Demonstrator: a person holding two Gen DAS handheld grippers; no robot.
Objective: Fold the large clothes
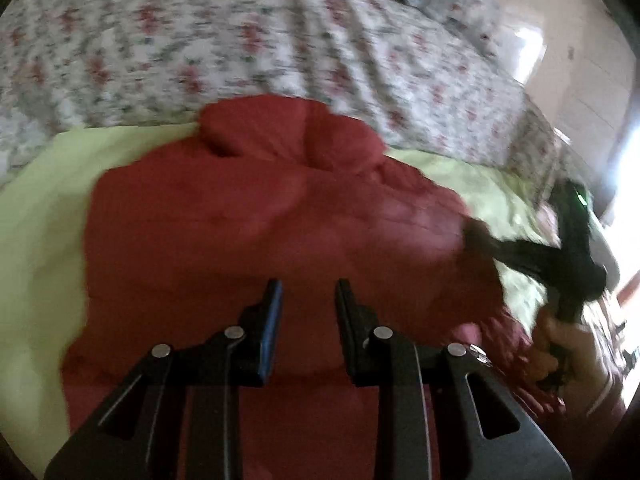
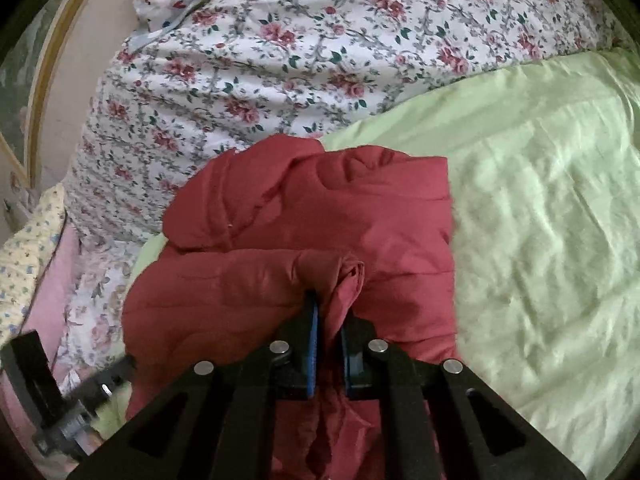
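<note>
Red padded jacket (image 2: 304, 240) spread on a pale green sheet (image 2: 540, 220), hood end toward the flowered quilt (image 2: 280, 60) at the back. Right gripper (image 2: 329, 340) clenched on a bunched ridge of the jacket's cloth, blue pads pressing it from both sides. Left gripper (image 1: 308, 320) hovering over the middle of the jacket with jaws a little apart, nothing between them, not touching the cloth so far as can be told. Left view smeared by motion, so hard to say how high above the fabric.

Risks, as judged from here: only a thin pinch of outer shell caught on the right, so the padded layer beneath may stay behind and the fold come out lopsided. Slippery fabric may slide out of the pads under the jacket's weight. One-sided lifting, with the left gripper empty, may drag the whole jacket across the sheet and rumple it instead of folding it.
</note>
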